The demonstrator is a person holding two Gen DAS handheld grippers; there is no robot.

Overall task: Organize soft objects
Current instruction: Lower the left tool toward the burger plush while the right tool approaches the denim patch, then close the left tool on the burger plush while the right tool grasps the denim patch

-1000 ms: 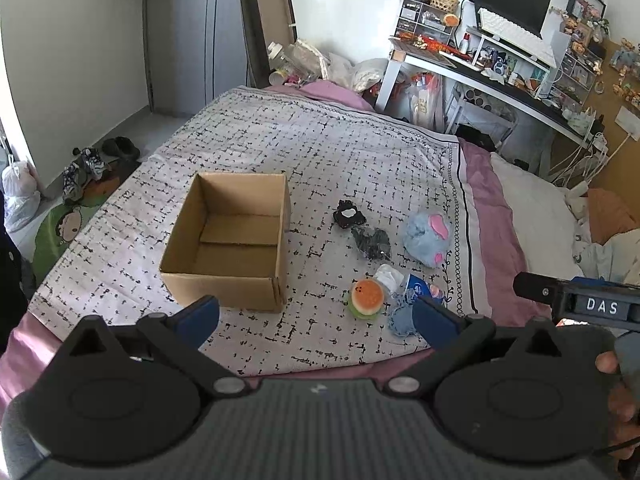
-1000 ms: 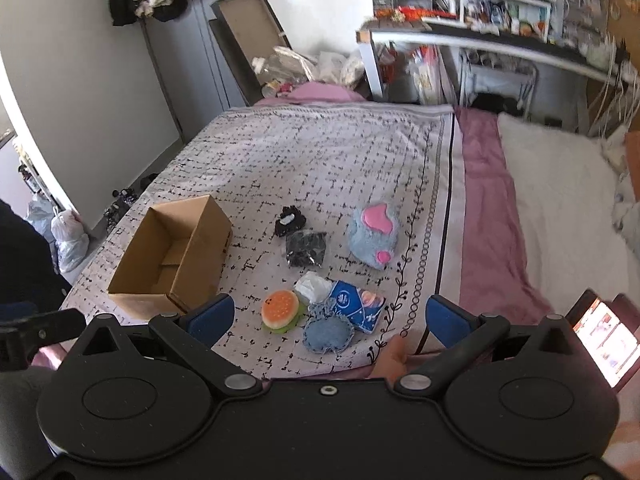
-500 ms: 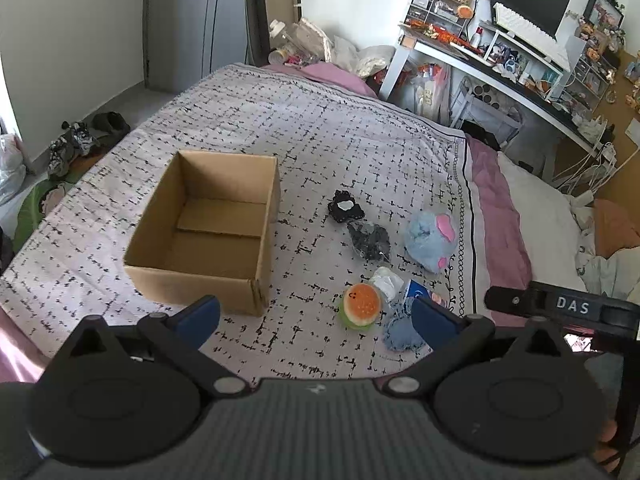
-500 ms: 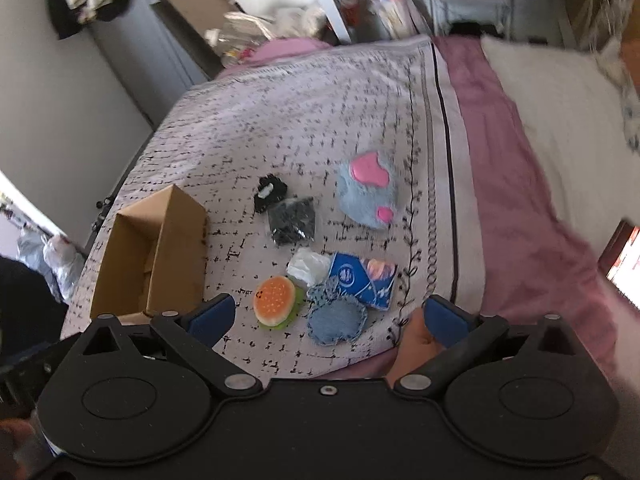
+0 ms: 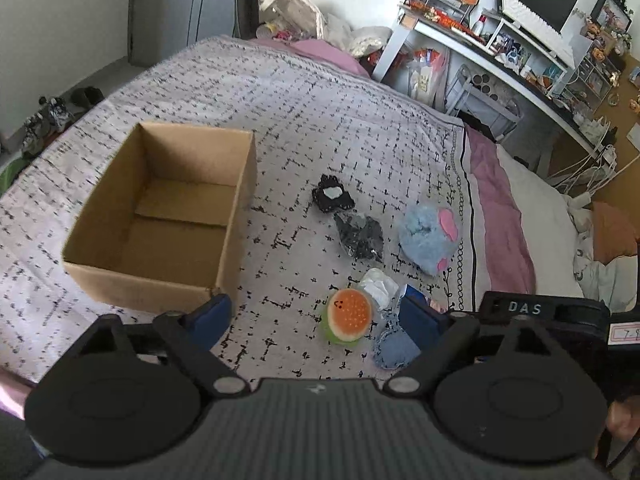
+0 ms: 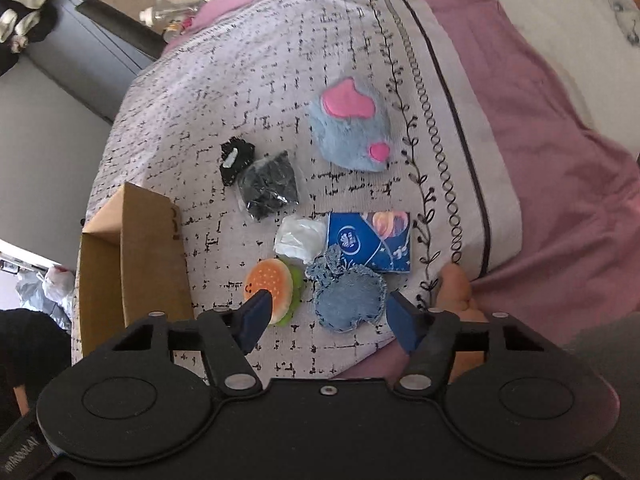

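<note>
On the patterned bedspread lie a burger plush, a denim pouch, a blue tissue pack, a white crumpled wad, a black bag, a small black item and a fluffy blue-and-pink plush. An open, empty cardboard box stands left of them. My left gripper hovers above the burger plush, its jaws closing on nothing. My right gripper hangs over the denim pouch, with its jaws closing and the pads clear of the pouch.
The bedspread ends at a pink sheet on the right. A cluttered desk stands beyond the bed, with shoes on the floor at left. Part of a person shows at the bed's near edge.
Both grippers have come down closer to the toys. Both pairs of jaws stand narrower, the right much more so. The right view has rolled, so the bed now looks tilted.
</note>
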